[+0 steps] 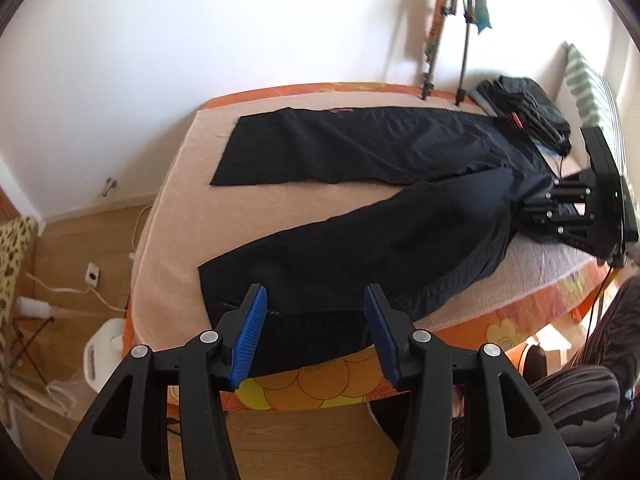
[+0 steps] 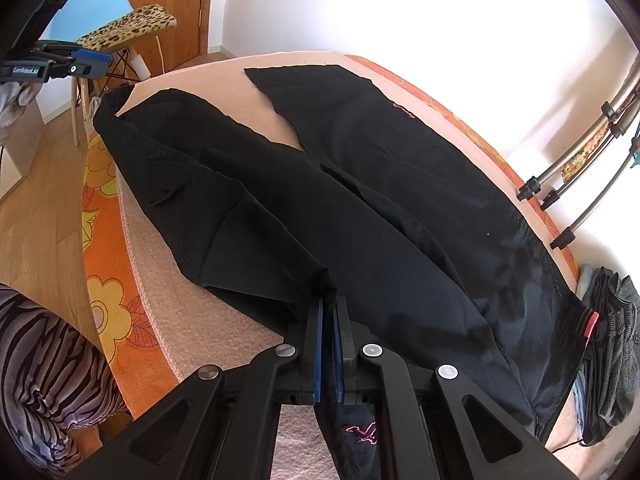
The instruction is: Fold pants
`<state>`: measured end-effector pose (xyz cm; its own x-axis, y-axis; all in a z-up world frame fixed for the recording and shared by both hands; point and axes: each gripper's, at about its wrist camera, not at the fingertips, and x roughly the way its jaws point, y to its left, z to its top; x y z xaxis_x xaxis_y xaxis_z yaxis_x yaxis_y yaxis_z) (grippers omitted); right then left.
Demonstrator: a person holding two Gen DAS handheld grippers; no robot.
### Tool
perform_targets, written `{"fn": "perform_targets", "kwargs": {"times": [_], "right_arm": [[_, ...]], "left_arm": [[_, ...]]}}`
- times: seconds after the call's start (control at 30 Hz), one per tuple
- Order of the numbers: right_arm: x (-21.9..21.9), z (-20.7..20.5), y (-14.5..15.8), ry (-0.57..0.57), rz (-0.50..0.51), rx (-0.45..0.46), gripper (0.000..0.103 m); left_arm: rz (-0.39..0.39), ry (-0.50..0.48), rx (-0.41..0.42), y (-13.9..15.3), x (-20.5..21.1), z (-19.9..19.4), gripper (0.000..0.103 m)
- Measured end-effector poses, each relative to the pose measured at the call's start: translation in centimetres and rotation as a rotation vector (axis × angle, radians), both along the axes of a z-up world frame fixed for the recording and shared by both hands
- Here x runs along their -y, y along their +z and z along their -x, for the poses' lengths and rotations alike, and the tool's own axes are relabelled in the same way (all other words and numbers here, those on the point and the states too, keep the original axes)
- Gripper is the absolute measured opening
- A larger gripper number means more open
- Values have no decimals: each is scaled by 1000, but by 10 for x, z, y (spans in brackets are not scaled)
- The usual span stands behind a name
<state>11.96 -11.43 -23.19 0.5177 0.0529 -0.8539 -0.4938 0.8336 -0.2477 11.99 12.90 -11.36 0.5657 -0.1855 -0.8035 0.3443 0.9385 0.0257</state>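
Note:
Black pants point(image 1: 360, 184) lie spread on a bed with a peach blanket point(image 1: 180, 216), legs apart in a V. The far leg lies flat near the wall; the near leg's hem hangs over the bed's front edge. My left gripper point(image 1: 314, 300) is open, its blue pads on either side of the near leg's hem, not closed on it. My right gripper point(image 2: 329, 304) is shut on the waist end of the pants point(image 2: 360, 208), with cloth pinched between the blue pads. The right gripper also shows in the left wrist view point(image 1: 568, 208) at the waist.
A pile of dark clothes point(image 1: 524, 108) lies at the bed's head by a striped pillow point(image 1: 592, 84). Tripod legs point(image 1: 444, 40) stand on the bed by the wall. A leopard-print chair point(image 2: 128, 28) stands beyond the foot. My striped-trousered legs point(image 2: 44, 360) are beside the bed.

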Motion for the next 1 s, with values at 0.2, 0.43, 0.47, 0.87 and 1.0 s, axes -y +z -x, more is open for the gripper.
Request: {"fn": "perform_targets", "kwargs": {"times": [0.2,0.43,0.47,0.87,1.0], "right_arm": [[1,3,2,-9,-11,0,2],[5,4,9,-4,-42,-1,2],[6,5,9,0,-53,-6,2],[37,68,-7,-49,3,7,52],[46,96,-21,-77,194,66,38]], "left_arm": [[-111,-207,-83,-19,51,-5,55],[-145,-185,-117,-39,46,-10,32],[-129,-175,-119,-39,45,-11,23],[-103,-83,64,-18,41,1,5],[-122,-82,127,-8,43,7,5]]}}
